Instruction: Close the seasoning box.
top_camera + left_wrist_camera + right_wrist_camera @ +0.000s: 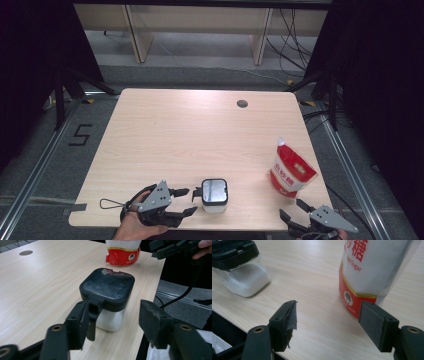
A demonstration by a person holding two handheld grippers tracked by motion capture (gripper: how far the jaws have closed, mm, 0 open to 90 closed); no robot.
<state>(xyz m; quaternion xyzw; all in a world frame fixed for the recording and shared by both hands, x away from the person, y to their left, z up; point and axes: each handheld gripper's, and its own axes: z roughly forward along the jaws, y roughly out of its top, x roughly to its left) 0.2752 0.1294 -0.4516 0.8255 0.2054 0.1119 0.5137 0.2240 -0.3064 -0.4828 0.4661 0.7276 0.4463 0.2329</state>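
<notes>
On the tabletop's (165, 130) near edge, our left gripper (186, 201) stands released beside the jar (215, 196); our right gripper (292, 211), also released, should close squarely on the sugar bag (290, 170).

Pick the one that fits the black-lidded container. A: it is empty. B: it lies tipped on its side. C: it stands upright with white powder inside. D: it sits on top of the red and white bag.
C: the container stands upright on the table, its clear wall showing white powder inside.
</notes>
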